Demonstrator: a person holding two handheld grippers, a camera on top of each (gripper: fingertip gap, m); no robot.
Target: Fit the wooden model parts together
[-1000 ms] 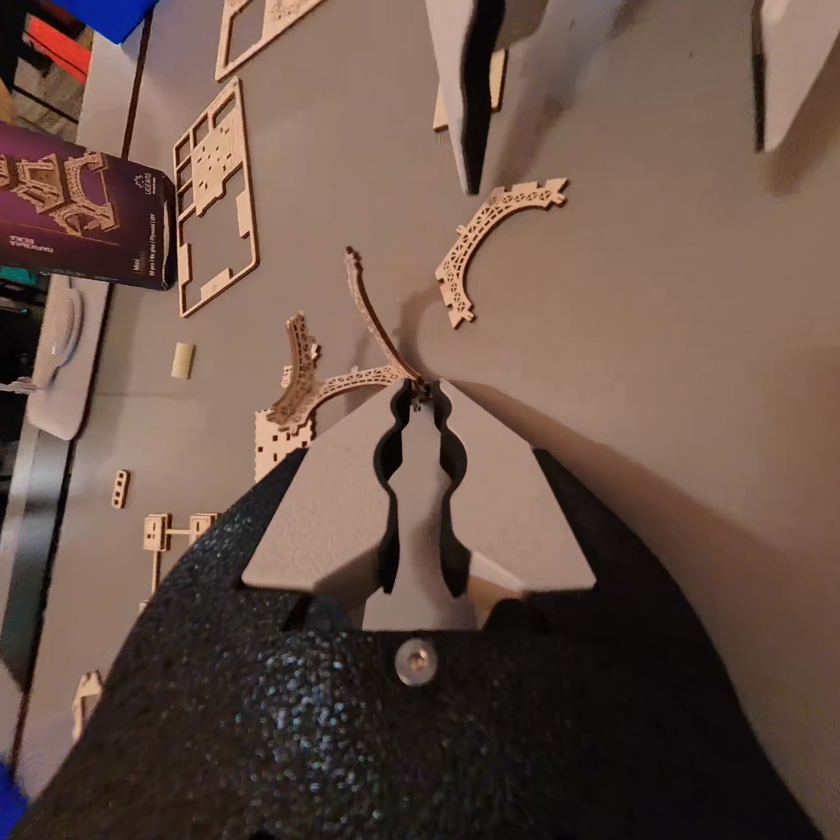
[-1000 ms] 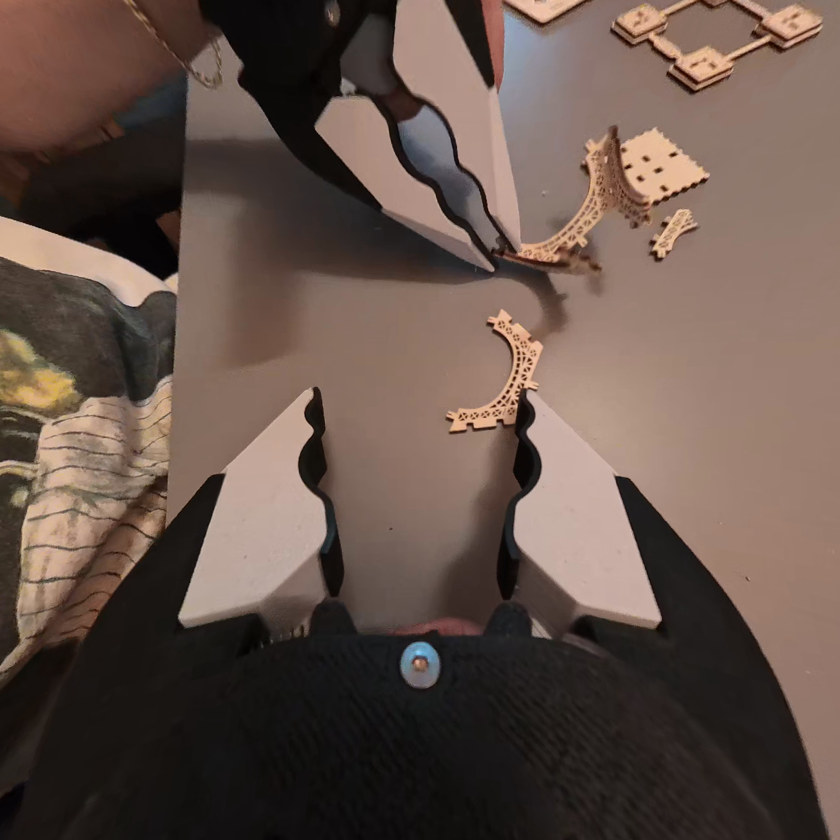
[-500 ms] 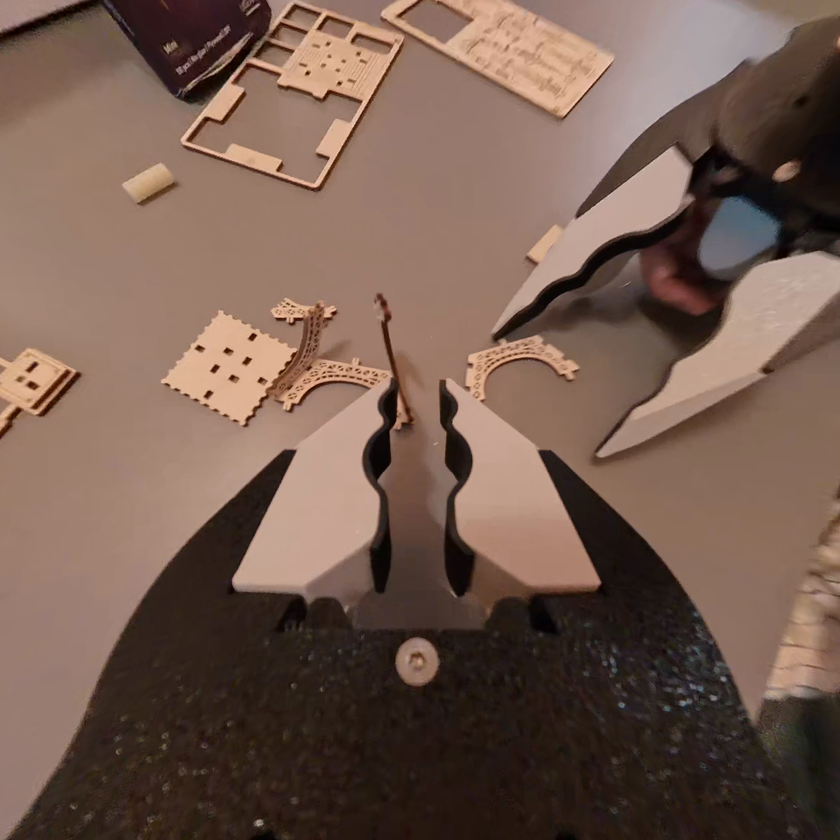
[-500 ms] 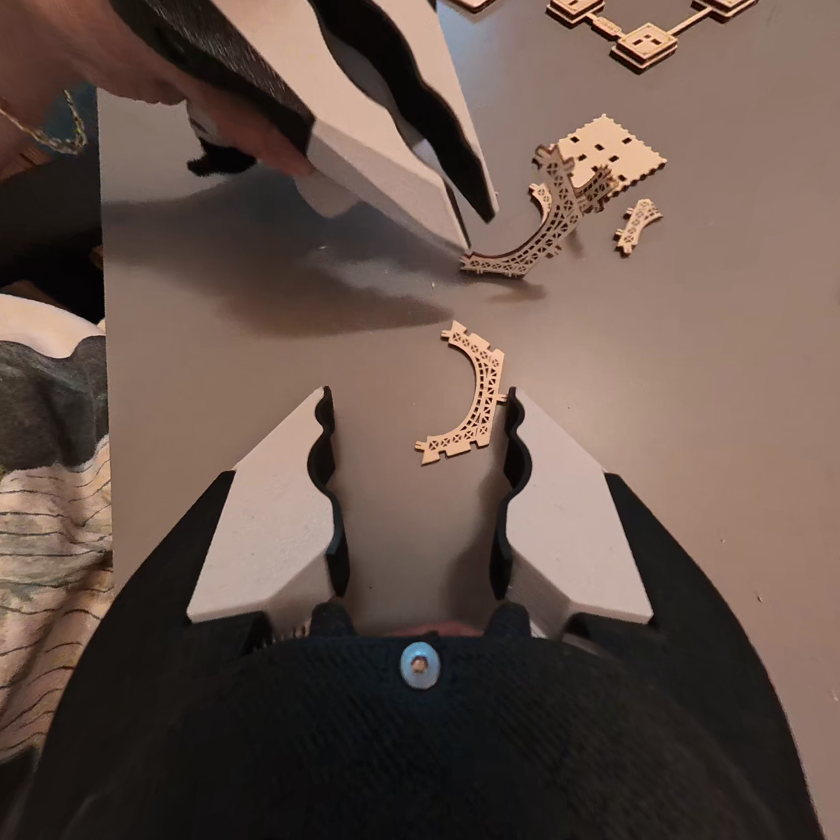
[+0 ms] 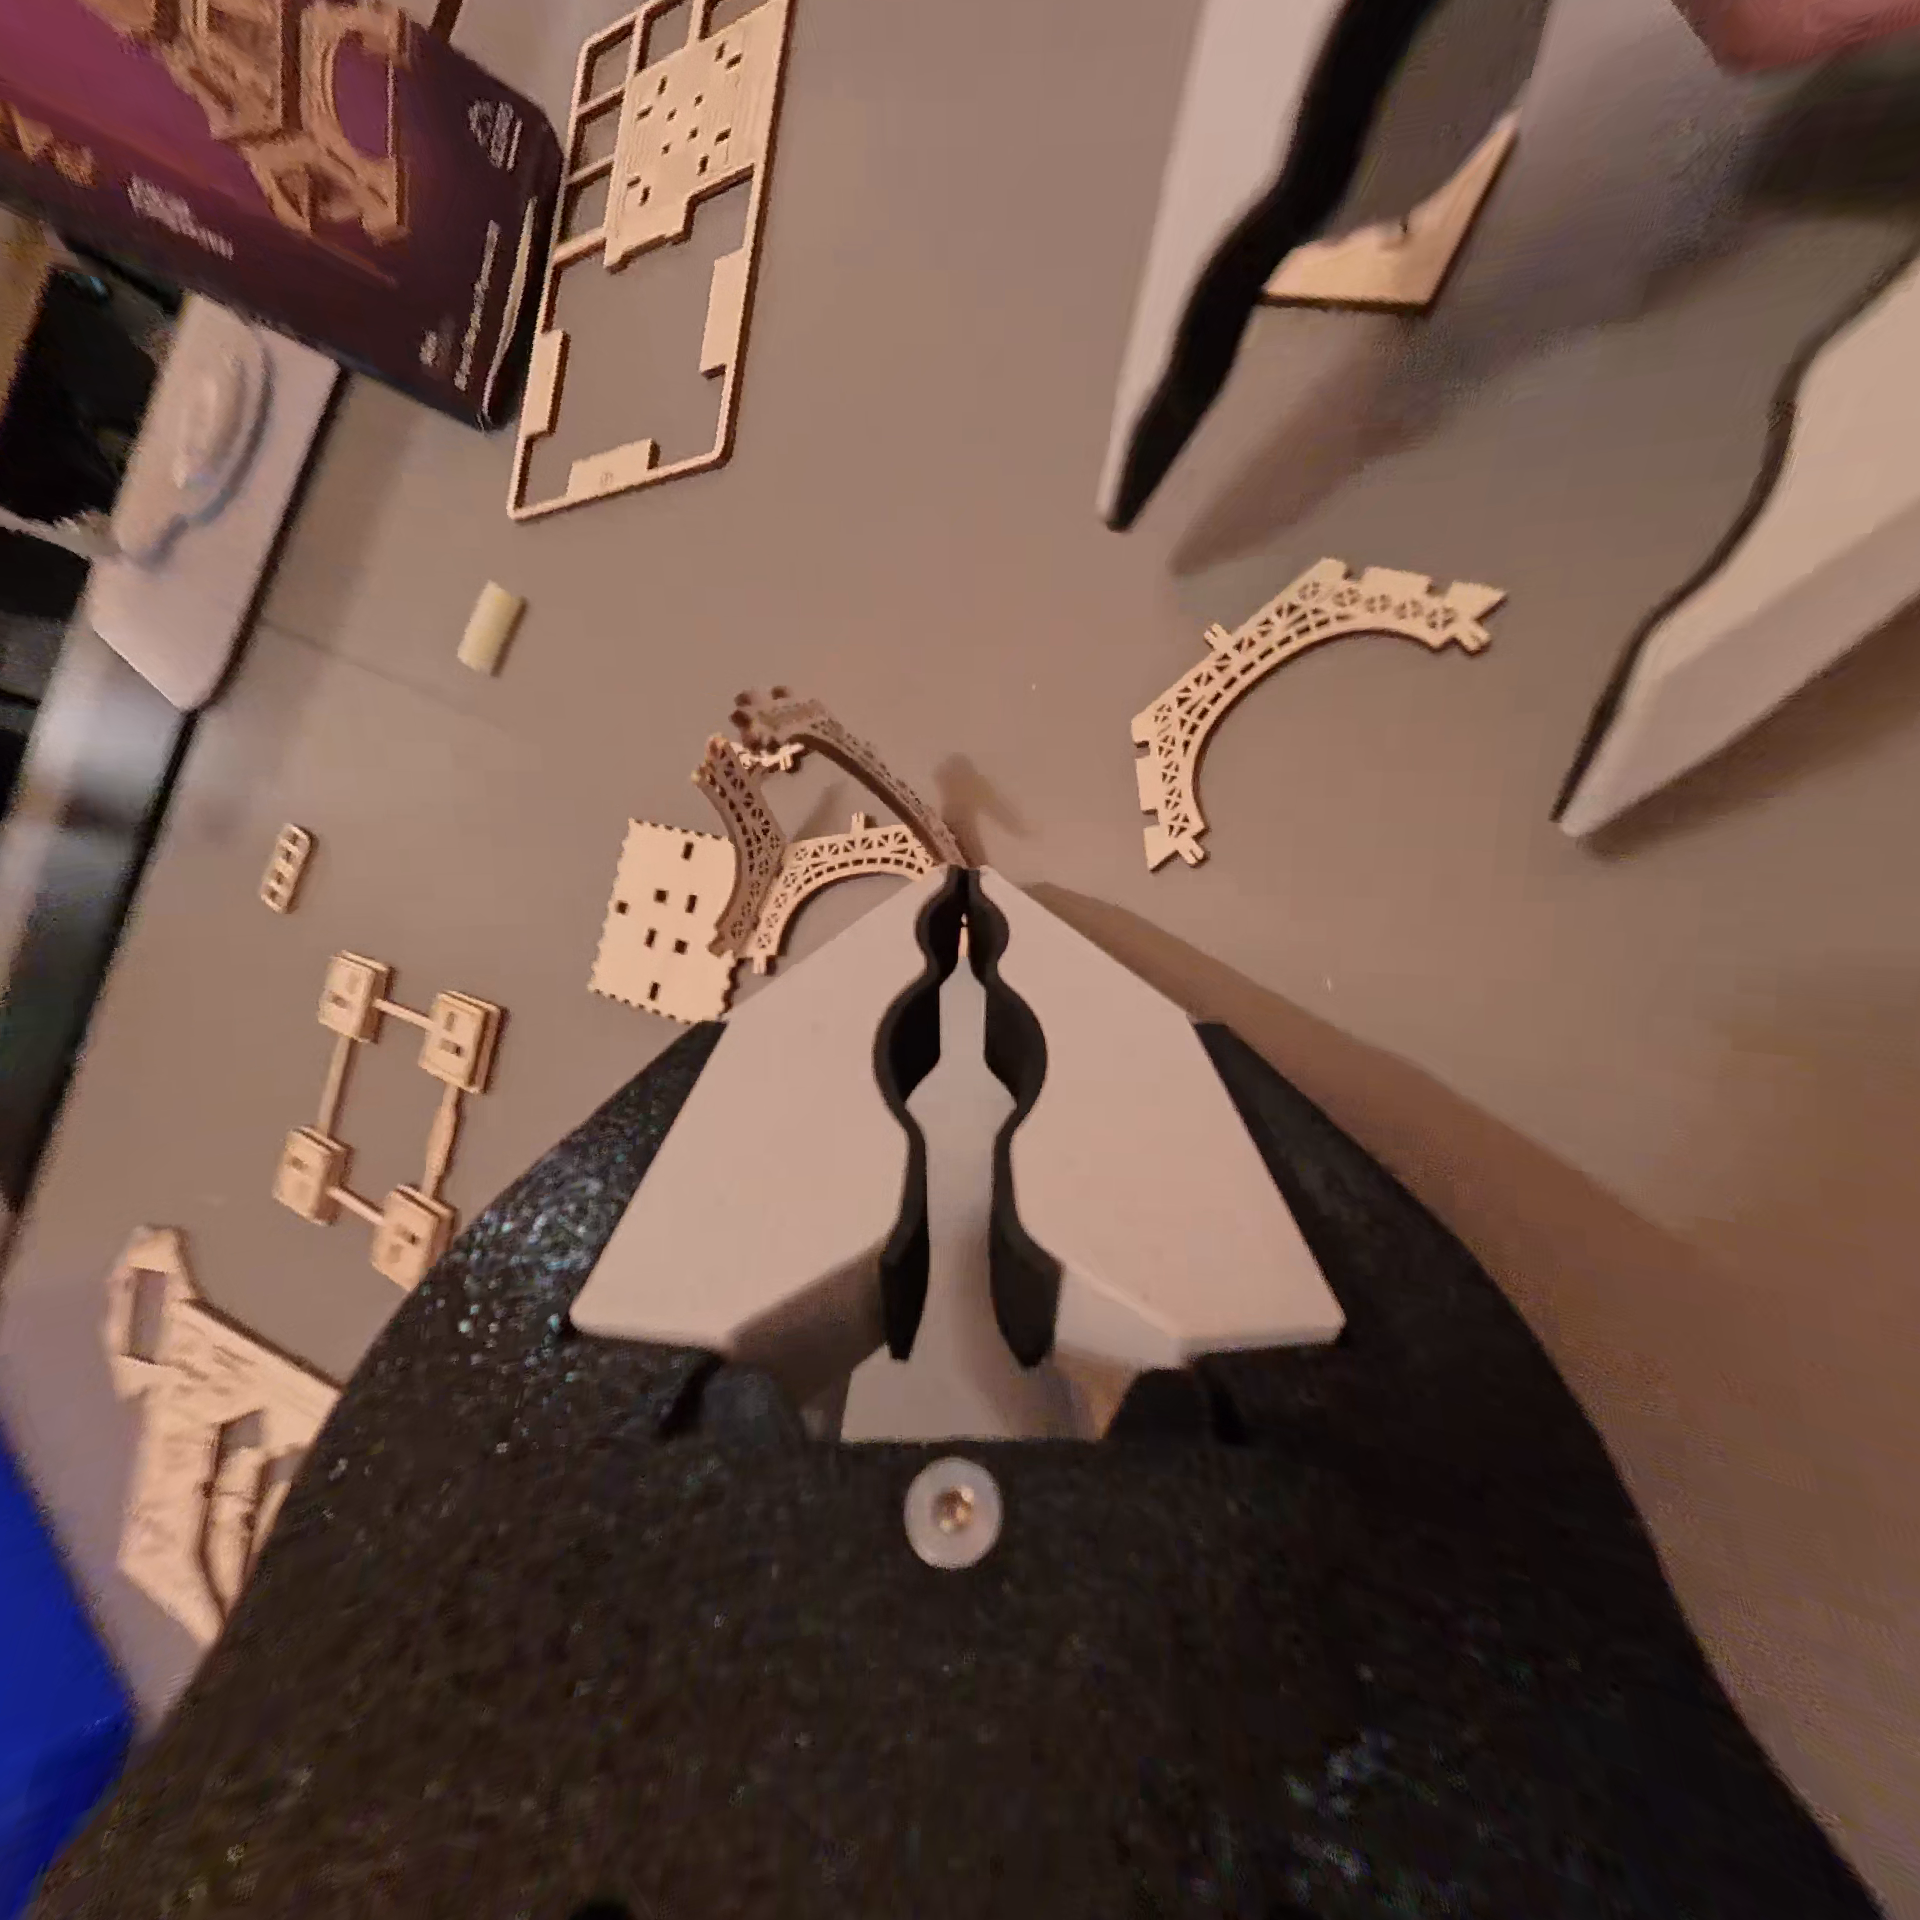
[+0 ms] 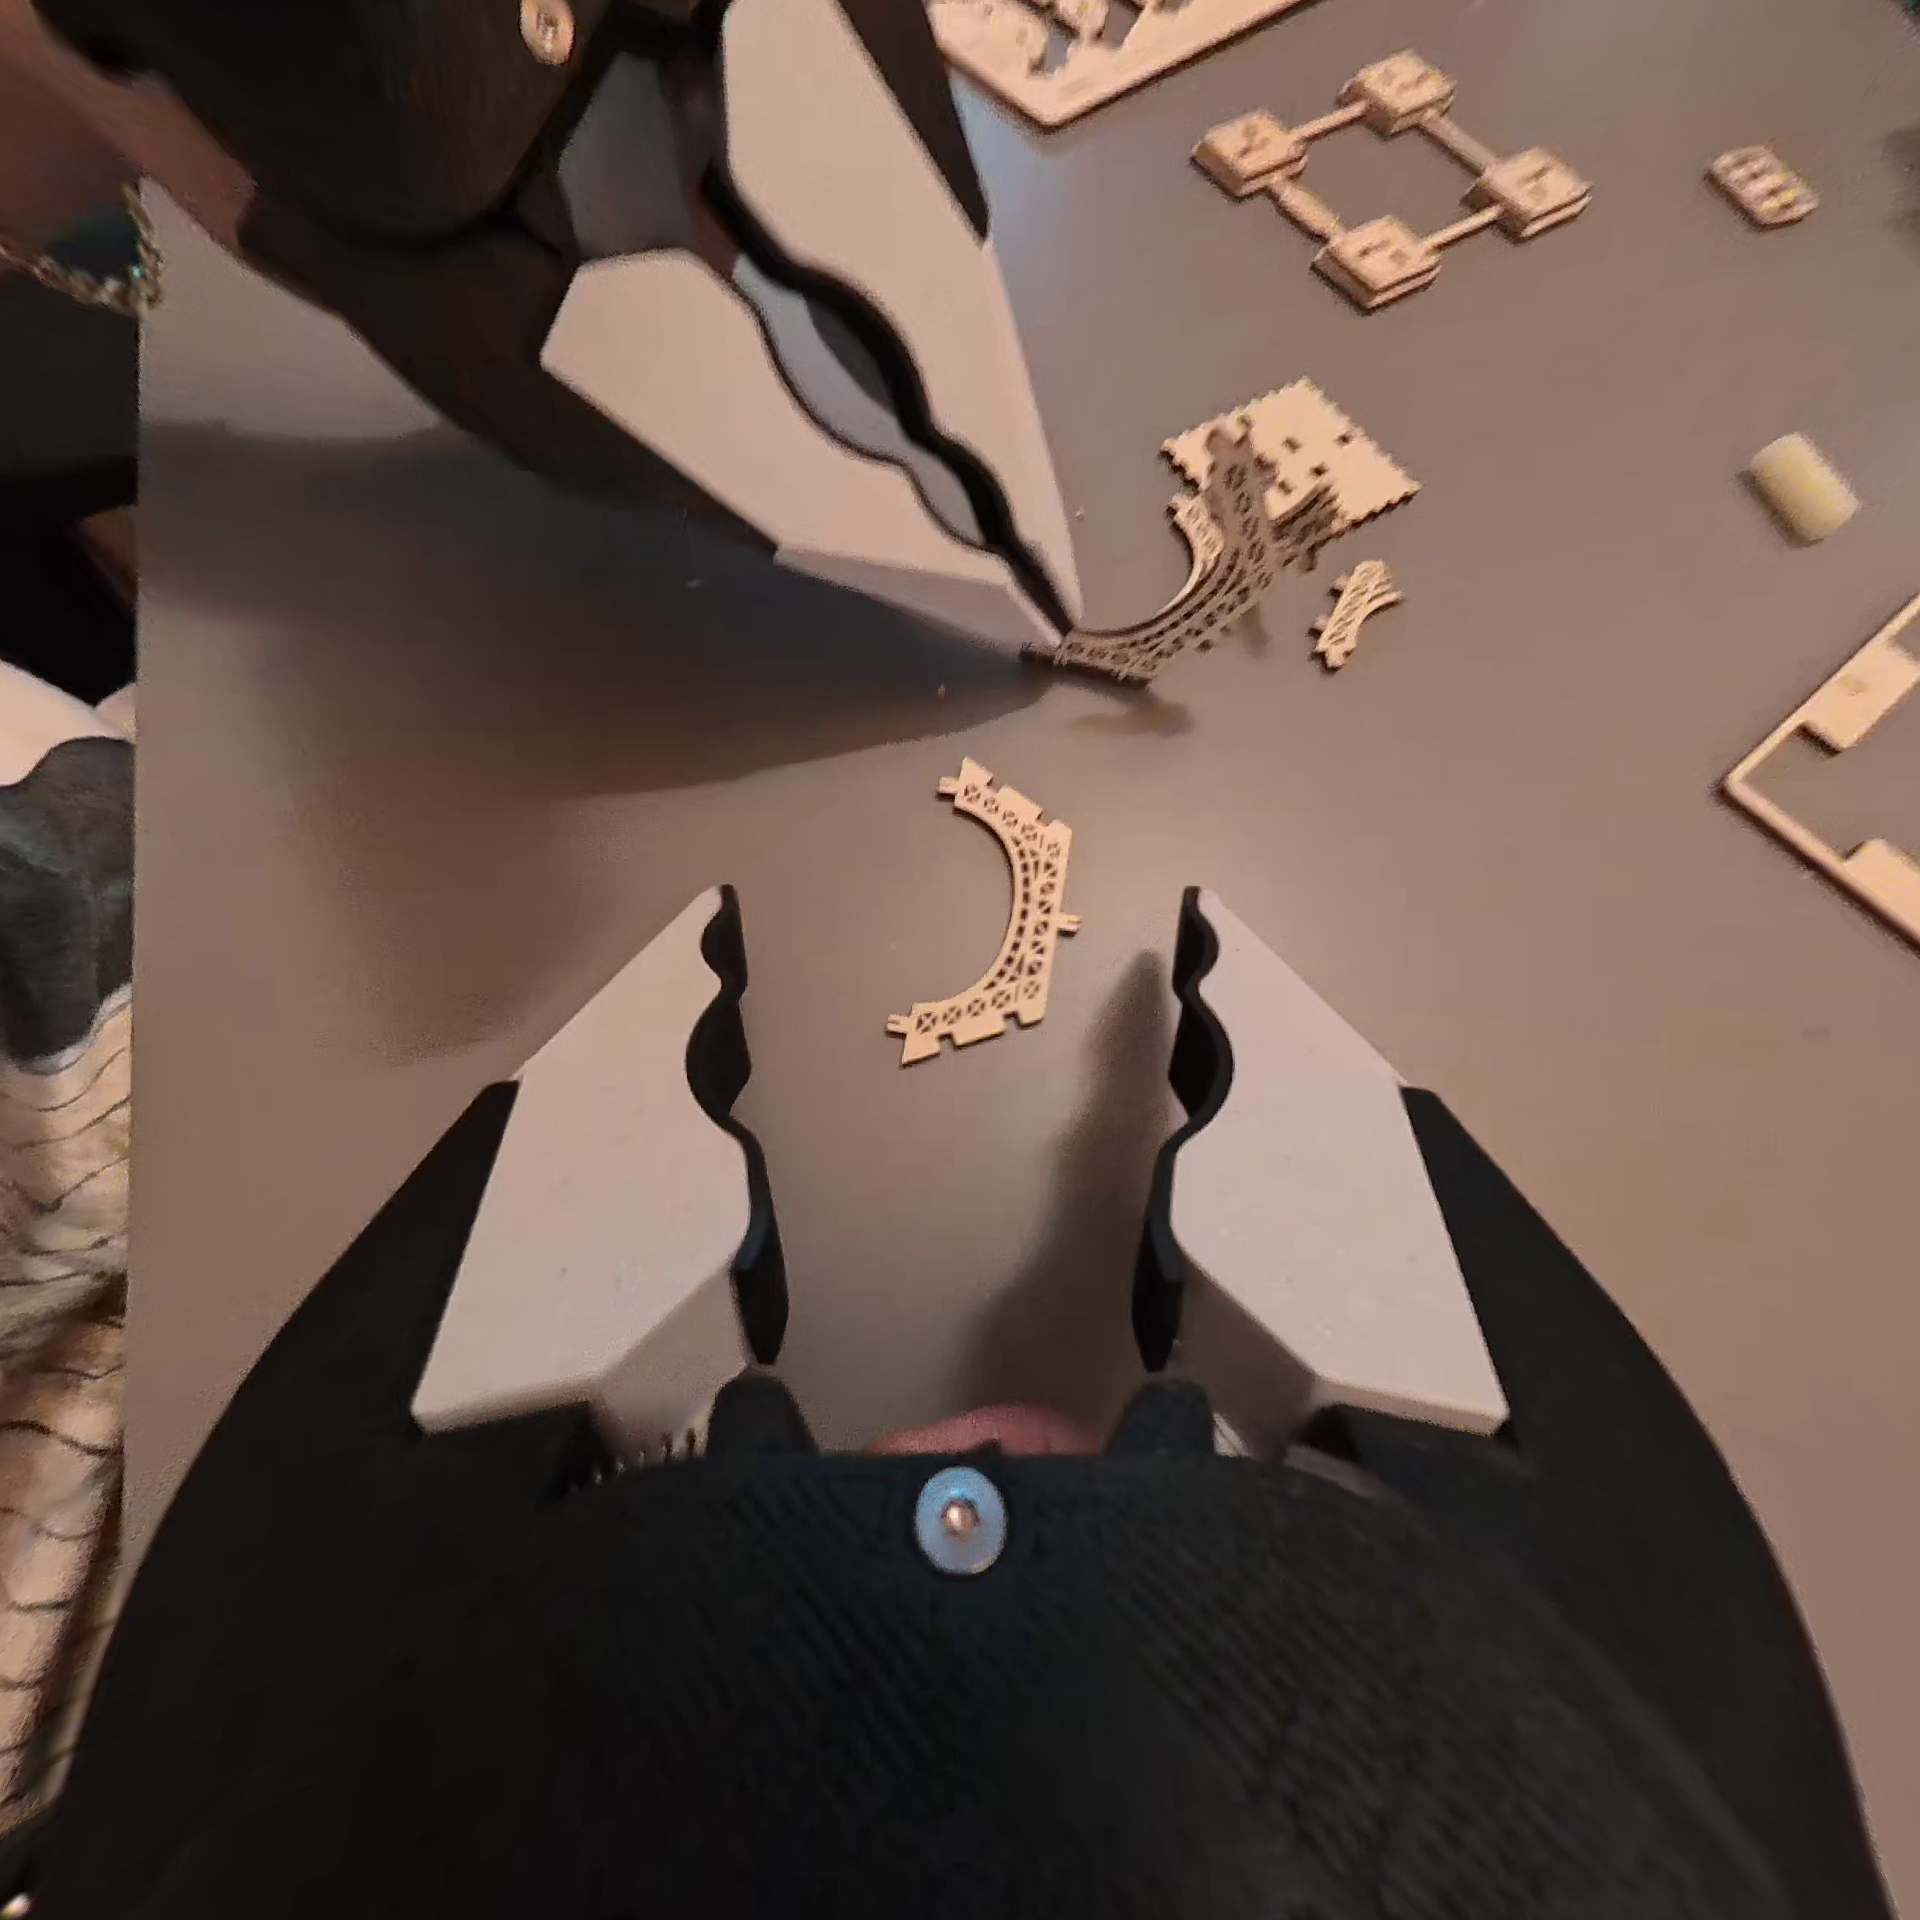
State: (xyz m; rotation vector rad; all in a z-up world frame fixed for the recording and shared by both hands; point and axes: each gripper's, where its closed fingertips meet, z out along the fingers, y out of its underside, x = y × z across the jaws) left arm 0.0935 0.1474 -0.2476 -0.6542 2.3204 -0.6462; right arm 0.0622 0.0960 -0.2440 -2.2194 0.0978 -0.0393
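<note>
Gripping item one: left gripper (image 5: 964,878), tips pinched together on the foot of a curved lattice arch (image 5: 862,774), lifted on edge off the grey worktop (image 5: 1351,1195). The arch's far end meets two more arches (image 5: 821,883) slotted together beside a square notched plate (image 5: 660,951), roughly mid-worktop; whether it is seated or only touching cannot be told.

Item two: right gripper (image 6: 961,899), jaws wide apart, empty, hovering over a loose arch (image 6: 1003,925) lying flat just ahead of its fingertips, near the person's edge of the worktop.

Further stock, unassembled:
- frame of four blocks joined by struts (image 6: 1392,182), toward the far edge in the right wrist view;
- small lattice offcut (image 6: 1356,613), beside the cluster;
- pale cylindrical stub (image 6: 1803,488);
- punched-out carrier sheets (image 5: 644,249) and a purple box (image 5: 270,197), at the far left corner in the left wrist view.

Handling note, a judgement: the step in hand looks like joining the pinched arch to the cluster. The wood is thin and fretted, so likely brittle; keep the grip low near the foot, line tab with slot before pressing, and push along the arch's plane, not across it. The free gripper would serve best steadying the plate or cluster, then collecting the flat arch by an edge.
</note>
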